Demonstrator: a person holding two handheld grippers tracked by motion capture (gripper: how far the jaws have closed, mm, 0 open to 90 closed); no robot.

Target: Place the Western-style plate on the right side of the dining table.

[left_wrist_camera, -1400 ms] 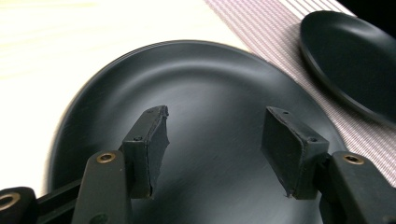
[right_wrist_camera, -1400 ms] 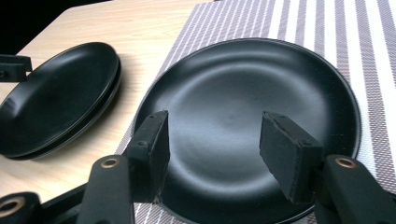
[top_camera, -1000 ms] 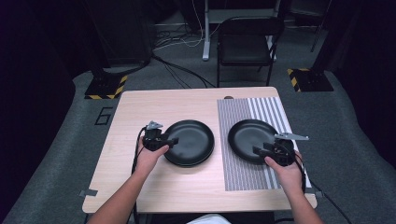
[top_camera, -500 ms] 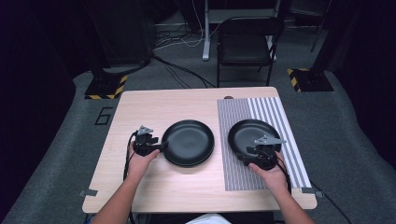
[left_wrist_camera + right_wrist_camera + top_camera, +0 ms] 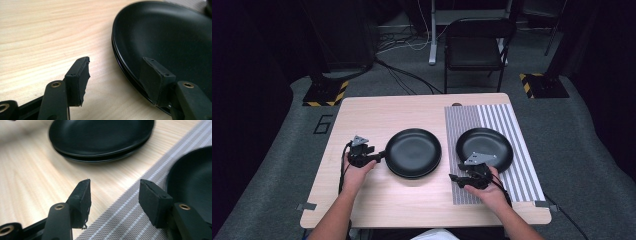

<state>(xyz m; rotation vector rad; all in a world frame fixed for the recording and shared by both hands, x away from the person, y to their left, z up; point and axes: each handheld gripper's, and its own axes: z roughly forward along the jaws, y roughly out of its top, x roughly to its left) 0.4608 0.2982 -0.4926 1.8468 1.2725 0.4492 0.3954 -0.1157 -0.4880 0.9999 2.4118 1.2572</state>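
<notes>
Two black plates sit stacked (image 5: pixel 413 152) in the middle of the wooden table (image 5: pixel 377 115). My left gripper (image 5: pixel 381 156) rests at the stack's left edge, open. In the left gripper view the stack (image 5: pixel 170 32) lies ahead to the right; the left gripper (image 5: pixel 117 67) has one jaw over the rim and the other over bare wood. A single black plate (image 5: pixel 484 145) lies on the striped mat (image 5: pixel 512 120). My right gripper (image 5: pixel 456 177) is open at the mat's left edge, holding nothing. The right gripper view shows the right gripper (image 5: pixel 113 187), the stack (image 5: pixel 100 135) and the single plate (image 5: pixel 192 177).
A black chair (image 5: pixel 474 50) stands beyond the table's far edge. Cables run across the grey floor behind the table. Bare wood stretches along the table's left side and near edge. Each gripper trails a cable toward the person.
My right gripper has moved left and toward the person, off the single plate to the mat's left edge. My left gripper has slid a little left, to the stack's rim.
</notes>
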